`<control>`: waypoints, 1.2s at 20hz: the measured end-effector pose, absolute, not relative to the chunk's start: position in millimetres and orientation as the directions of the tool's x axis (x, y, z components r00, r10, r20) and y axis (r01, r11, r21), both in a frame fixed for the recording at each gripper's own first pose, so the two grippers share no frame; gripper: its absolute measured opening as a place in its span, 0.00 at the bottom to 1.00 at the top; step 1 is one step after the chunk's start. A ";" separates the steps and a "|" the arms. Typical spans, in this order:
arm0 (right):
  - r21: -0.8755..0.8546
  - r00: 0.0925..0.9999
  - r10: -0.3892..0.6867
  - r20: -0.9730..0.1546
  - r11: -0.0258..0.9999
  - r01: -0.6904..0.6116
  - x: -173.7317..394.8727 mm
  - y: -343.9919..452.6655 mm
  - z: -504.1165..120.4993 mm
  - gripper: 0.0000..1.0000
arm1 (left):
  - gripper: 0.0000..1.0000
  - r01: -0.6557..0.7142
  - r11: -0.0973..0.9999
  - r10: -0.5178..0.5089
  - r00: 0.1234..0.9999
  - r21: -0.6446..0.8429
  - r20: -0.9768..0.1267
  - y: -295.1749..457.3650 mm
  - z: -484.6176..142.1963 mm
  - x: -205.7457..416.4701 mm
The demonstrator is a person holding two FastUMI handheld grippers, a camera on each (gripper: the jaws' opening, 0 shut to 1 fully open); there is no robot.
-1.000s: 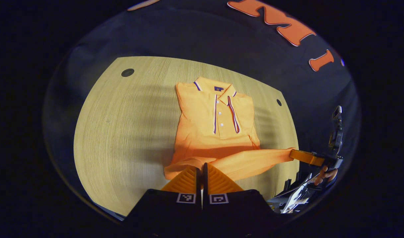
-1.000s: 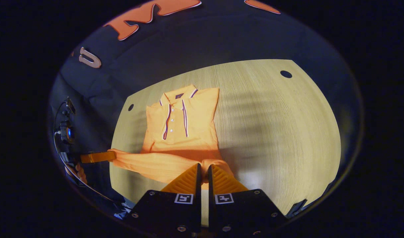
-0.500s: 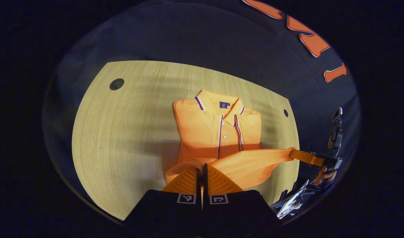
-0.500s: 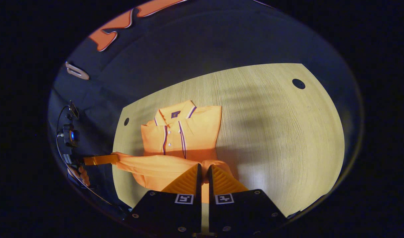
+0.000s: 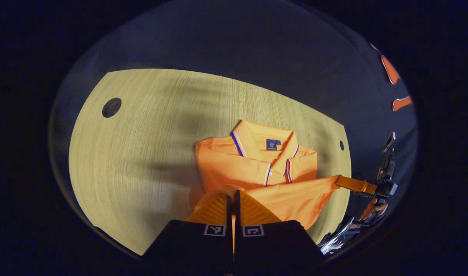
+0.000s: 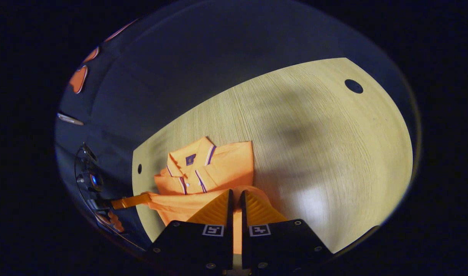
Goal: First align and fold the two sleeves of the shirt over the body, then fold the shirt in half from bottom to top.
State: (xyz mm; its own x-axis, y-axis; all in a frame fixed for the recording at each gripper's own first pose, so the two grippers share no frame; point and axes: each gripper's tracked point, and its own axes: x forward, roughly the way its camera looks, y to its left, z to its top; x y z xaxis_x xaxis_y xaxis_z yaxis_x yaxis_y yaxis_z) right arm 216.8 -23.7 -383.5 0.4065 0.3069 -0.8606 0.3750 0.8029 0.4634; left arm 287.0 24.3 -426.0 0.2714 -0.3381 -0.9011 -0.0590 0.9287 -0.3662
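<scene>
Both grippers, left (image 5: 232,199) & right (image 6: 235,199), clamp polo shirt (image 5: 256,168) hem; collar (image 5: 264,140) lies straight ahead, hem edge crosswise.

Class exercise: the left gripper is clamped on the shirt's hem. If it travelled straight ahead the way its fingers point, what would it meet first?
Probably the shirt itself: ahead of the left gripper lies the chest, then the collar. Past that is bare table, though the gripper's height above the cloth is unclear.
</scene>
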 end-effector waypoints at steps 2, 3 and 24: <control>0.504 0.453 0.305 -0.838 0.751 0.427 234.5 -29.0 -378.7 0.12 | 0.04 -0.082 0.926 -0.314 0.370 -0.368 -0.874 31.8 -420.3 307.8; 0.530 0.489 0.303 -0.818 0.726 0.439 243.9 -30.1 -375.7 0.19 | 0.06 -0.081 0.923 -0.310 0.422 -0.376 -0.852 33.9 -412.9 316.0; 0.232 0.914 -0.015 -0.405 0.965 0.118 194.6 -79.6 -159.7 0.98 | 0.98 0.063 0.989 -0.117 0.888 -0.134 -0.445 8.8 -186.9 252.1</control>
